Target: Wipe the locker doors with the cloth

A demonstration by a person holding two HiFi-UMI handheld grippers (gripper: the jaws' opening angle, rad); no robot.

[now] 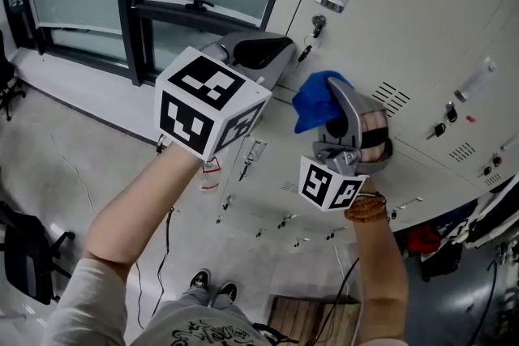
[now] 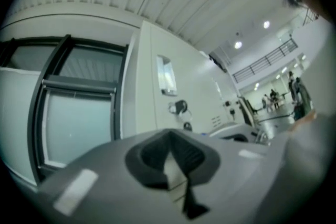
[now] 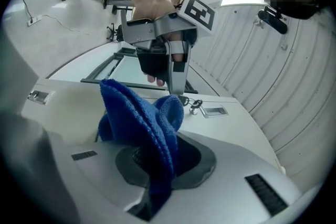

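While the head view shows the right gripper (image 1: pixel 334 97) holding the blue cloth (image 1: pixel 312 103) up at the locker doors (image 1: pixel 422 36), the left gripper (image 1: pixel 261 53) hangs beside it. In the left gripper view its fingers (image 2: pixel 105 165) are pressed together, empty. In the right gripper view the fingers pinch a thick fold of the cloth, which seems soft, light and floppy, best held by such a bunch.

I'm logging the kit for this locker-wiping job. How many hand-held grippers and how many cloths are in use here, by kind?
Blue cloth: 1
Hand-held grippers: 2, namely the left hand-held gripper, shut and empty, and the right hand-held gripper, shut on the blue cloth
Total: 3
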